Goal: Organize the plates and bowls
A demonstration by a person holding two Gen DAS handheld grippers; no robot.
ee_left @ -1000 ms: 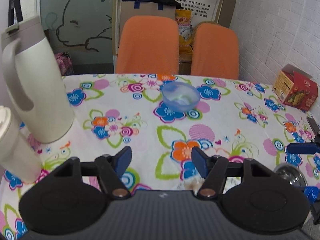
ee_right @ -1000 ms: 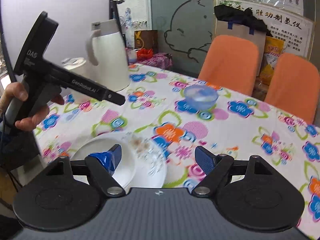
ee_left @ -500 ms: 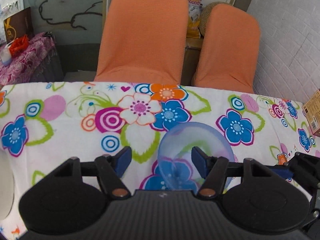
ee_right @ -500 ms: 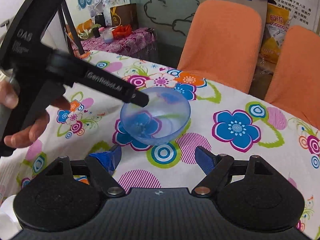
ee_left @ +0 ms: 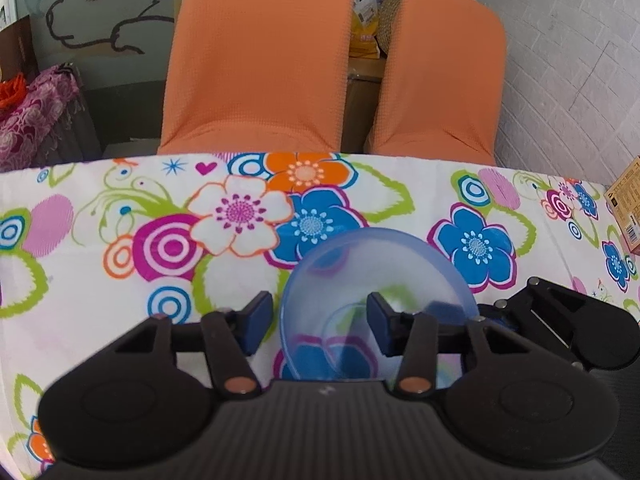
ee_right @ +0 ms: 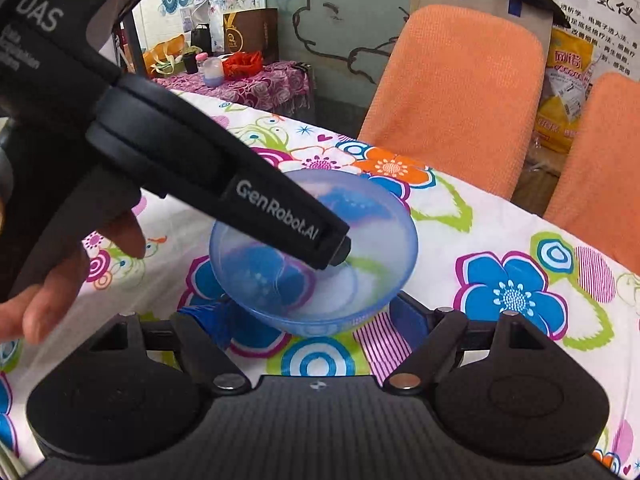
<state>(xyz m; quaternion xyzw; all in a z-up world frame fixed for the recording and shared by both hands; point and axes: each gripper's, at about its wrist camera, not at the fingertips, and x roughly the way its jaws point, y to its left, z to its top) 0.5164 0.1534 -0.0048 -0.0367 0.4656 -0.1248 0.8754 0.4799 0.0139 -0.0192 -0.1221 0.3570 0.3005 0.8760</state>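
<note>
A translucent blue bowl (ee_left: 376, 280) stands on the flowered tablecloth near the table's far edge. It also shows in the right wrist view (ee_right: 316, 256). My left gripper (ee_left: 318, 324) is open and straddles the bowl's left rim: its left finger is outside the wall, its right finger is inside. In the right wrist view the left gripper's body (ee_right: 200, 160) reaches into the bowl from the left. My right gripper (ee_right: 308, 320) is open, with one finger on each side of the bowl's near wall, low at the table.
Two orange chairs (ee_left: 260, 60) stand just behind the table's far edge (ee_left: 280, 156). A cardboard box (ee_left: 626, 204) sits at the right edge of the table. A side table with a purple cloth (ee_right: 248, 84) stands at the back left.
Both grippers have moved forward to the blue bowl. The left gripper's fingers now straddle its rim, and the right gripper's fingers have come up around its near side.
</note>
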